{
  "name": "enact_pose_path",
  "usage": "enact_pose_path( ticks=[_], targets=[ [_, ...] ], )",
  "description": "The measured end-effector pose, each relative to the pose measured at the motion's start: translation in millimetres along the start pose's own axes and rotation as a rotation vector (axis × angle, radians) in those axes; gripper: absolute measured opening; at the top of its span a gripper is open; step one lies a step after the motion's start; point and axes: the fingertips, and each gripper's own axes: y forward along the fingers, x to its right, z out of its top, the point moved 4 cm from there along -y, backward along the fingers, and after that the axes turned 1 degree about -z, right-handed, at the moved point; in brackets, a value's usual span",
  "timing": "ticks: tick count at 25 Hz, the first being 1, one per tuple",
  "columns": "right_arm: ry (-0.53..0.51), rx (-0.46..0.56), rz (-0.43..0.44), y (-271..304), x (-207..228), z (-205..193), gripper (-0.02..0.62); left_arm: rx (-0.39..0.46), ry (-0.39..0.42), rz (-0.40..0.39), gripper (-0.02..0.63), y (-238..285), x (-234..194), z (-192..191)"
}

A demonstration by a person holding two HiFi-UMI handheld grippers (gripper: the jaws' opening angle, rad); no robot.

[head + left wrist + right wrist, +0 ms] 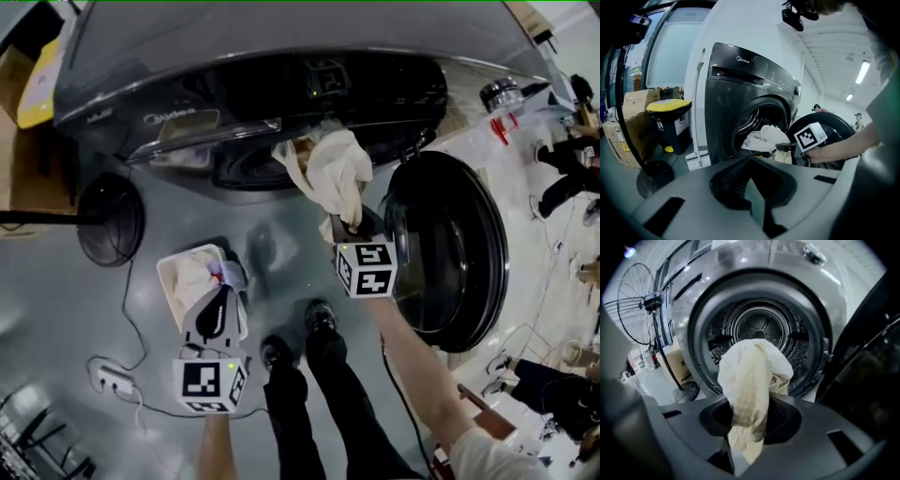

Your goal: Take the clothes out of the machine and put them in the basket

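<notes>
- A white basket point(178, 272) stands on the grey floor before the left part of the washing machine point(281, 84), with light clothes point(194, 278) already in it.
- The left gripper point(221, 298) hangs over the basket's right edge; its jaws are together and nothing is between them.
- A cream cloth point(333, 173) hangs at the machine's round opening, outside the drum point(761, 326), above the floor.
- The right gripper point(349, 225) is clamped on the lower part of this cloth; in the right gripper view the cloth's end droops past the jaws.
- The machine's round door point(450, 248) is swung open at the right.
</notes>
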Motion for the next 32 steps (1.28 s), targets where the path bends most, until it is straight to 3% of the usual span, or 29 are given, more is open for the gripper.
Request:
enact_pose_path(
  ticks=[11, 19, 32],
  targets=[
    [-0.077, 0.018, 0.047, -93.3, -33.9, 11.8, 0.144, 0.042, -0.035, 0.020, 0.018, -44.1, 0.2, 15.4],
    [-0.181, 0.044, 0.104, -137.4, -78.9, 14.3, 0.144, 0.084, -0.078, 0.082, 0.018, -82.5, -16.2, 18.7],
    [-0.331, 0.077, 0.365, -156.7, -223.2, -1.3, 0.144, 0.098, -0.190, 0.266, 0.018, -181.0, -57.9, -55.4]
  ],
)
